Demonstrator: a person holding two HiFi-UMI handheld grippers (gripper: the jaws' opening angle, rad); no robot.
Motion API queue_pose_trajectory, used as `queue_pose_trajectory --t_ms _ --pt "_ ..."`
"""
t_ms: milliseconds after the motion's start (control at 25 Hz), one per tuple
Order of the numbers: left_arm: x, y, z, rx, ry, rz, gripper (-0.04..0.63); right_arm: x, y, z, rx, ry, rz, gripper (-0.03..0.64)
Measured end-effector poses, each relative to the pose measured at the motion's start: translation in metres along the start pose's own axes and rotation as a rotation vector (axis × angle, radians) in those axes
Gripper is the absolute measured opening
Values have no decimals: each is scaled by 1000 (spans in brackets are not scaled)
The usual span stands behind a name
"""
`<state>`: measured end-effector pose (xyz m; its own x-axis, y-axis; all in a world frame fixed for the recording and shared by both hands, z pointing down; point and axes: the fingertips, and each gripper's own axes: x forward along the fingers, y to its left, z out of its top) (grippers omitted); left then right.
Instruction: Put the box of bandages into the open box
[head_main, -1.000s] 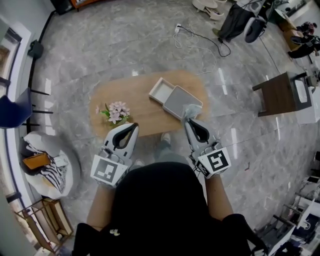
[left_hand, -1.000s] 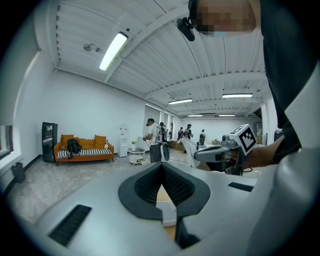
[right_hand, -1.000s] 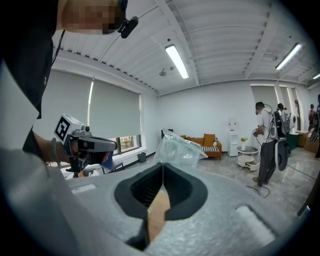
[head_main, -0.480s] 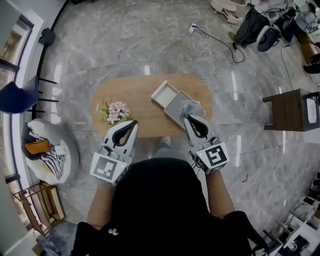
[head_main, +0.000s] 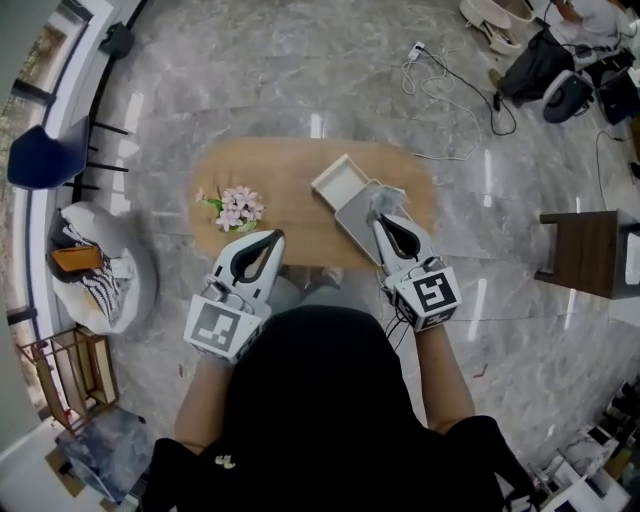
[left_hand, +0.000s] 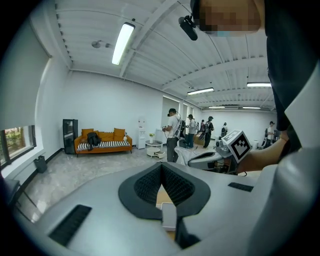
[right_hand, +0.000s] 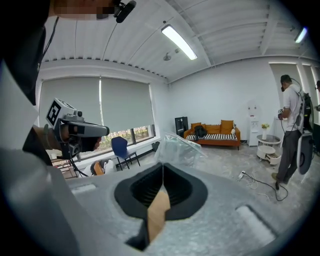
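Note:
On the oval wooden table (head_main: 275, 180) lies a shallow open white box (head_main: 338, 180), with a flat grey lid (head_main: 358, 215) beside it at the near right. My right gripper (head_main: 381, 220) hovers over that lid, shut on a crinkled clear plastic packet (head_main: 384, 202). The packet (right_hand: 179, 147) sticks up past the closed jaw tips in the right gripper view. I cannot tell what is inside it. My left gripper (head_main: 275, 237) is at the table's near edge, shut, with nothing in it (left_hand: 161, 167).
Pink flowers (head_main: 238, 207) lie on the table's left part. On the floor are a pale beanbag (head_main: 95, 285) at the left, a blue chair (head_main: 45, 155), a dark side table (head_main: 590, 250) at the right and cables (head_main: 450, 75). Several people stand far off (left_hand: 175, 132).
The head view has swung, so table and floor sit differently in the picture. Both grippers keep their pose, the right one still over the grey lid with the plastic packet.

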<state>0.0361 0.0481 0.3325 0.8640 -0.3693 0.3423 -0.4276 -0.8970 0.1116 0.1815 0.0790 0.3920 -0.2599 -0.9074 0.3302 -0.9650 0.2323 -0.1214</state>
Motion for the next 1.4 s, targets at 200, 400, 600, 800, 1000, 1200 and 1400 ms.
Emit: queue_pose_trajectory --t_ms 200,400,600,800,1000,1200,1400 --pt "-1 22 -4 3 13 38 11 27 -4 -10 31 42 21 3" --pt "0 44 -10 -19 16 49 11 62 -10 -27 67 92 34 3" --pt "2 76 -11 -65 38 92 11 98 -18 -45 66 159 45 3" --pt "7 105 -22 -101 65 121 11 136 -27 -70 59 238 67 3" --pt "10 130 -39 -115 83 141 11 167 -33 -104 64 320 83 3" --pt "9 145 -58 -146 119 161 11 191 -38 -142 71 398 91 3" --pt "7 152 -78 -119 138 154 11 213 -41 -185 70 486 104 3"
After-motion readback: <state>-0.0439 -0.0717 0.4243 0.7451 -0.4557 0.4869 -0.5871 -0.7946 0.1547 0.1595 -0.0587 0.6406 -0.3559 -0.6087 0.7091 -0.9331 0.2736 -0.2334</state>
